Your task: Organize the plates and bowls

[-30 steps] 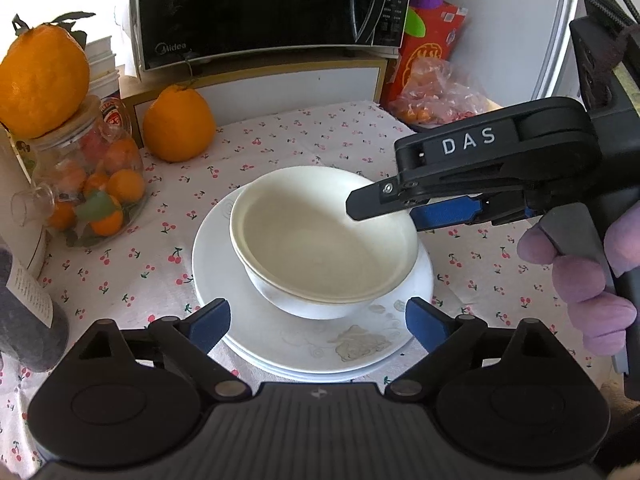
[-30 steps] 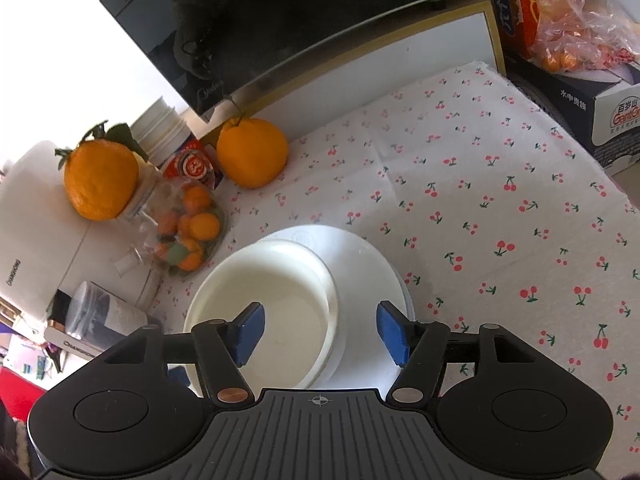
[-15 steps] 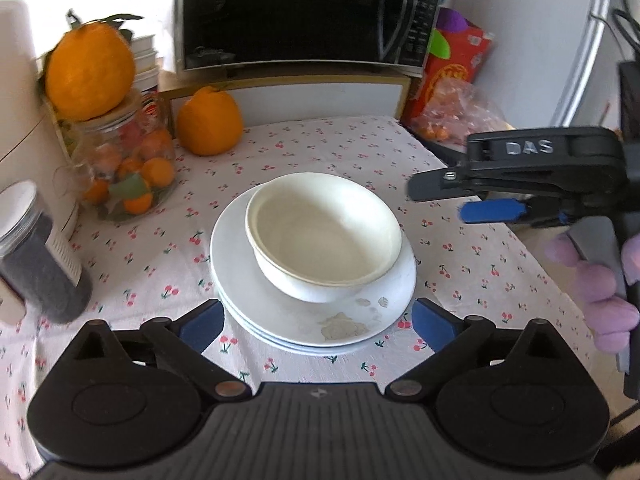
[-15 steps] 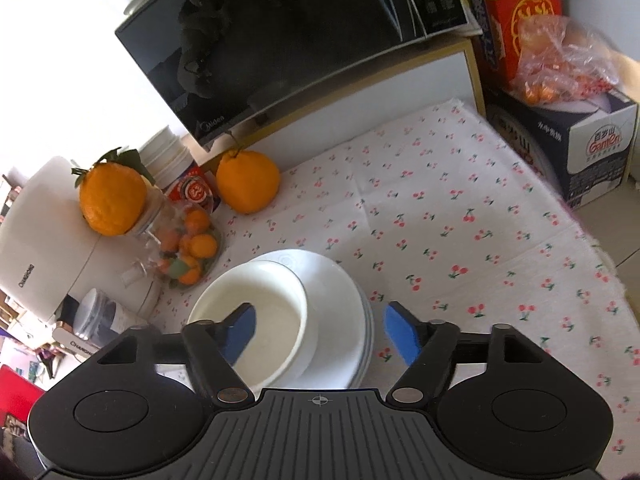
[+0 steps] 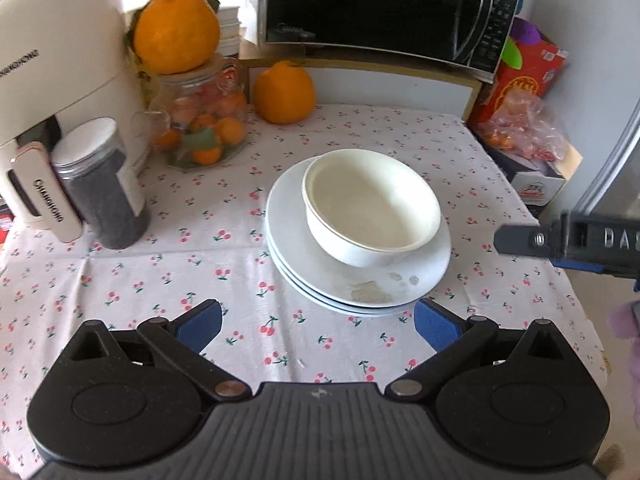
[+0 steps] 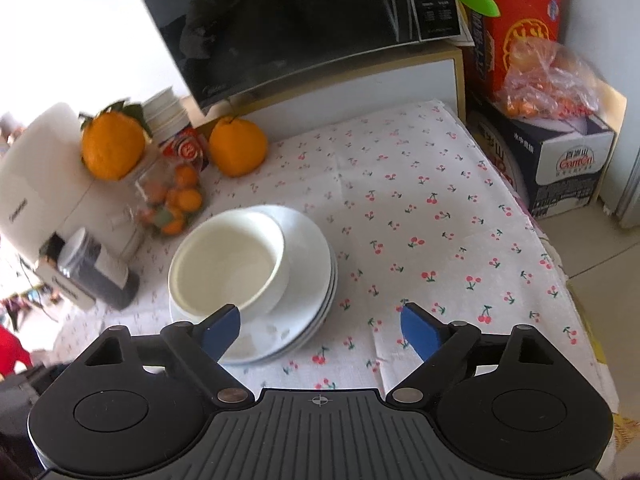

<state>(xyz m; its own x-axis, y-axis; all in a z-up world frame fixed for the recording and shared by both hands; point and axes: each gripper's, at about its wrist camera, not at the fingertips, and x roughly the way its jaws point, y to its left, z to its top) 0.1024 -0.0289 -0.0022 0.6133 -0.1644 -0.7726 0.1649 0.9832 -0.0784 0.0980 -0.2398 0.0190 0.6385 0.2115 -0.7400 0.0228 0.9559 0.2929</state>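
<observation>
A white bowl (image 5: 372,204) sits on a stack of white plates (image 5: 320,276) in the middle of the cherry-print tablecloth. The bowl (image 6: 228,260) and the plates (image 6: 308,280) also show in the right wrist view. My left gripper (image 5: 316,326) is open and empty, held back from the near rim of the plates. My right gripper (image 6: 320,330) is open and empty, to the right of the stack and apart from it. It also shows side-on at the right edge of the left wrist view (image 5: 572,240).
A dark jar (image 5: 100,188), a white appliance (image 5: 48,92) and a glass jar of small oranges (image 5: 200,124) stand at the left. A large orange (image 5: 284,92) lies before the microwave (image 5: 380,12). Boxes and a bag (image 6: 552,80) stand past the table's right edge.
Both grippers have pulled back and away from the bowl and plates. The right gripper has moved off to the right. The bowl stays on the plates.
</observation>
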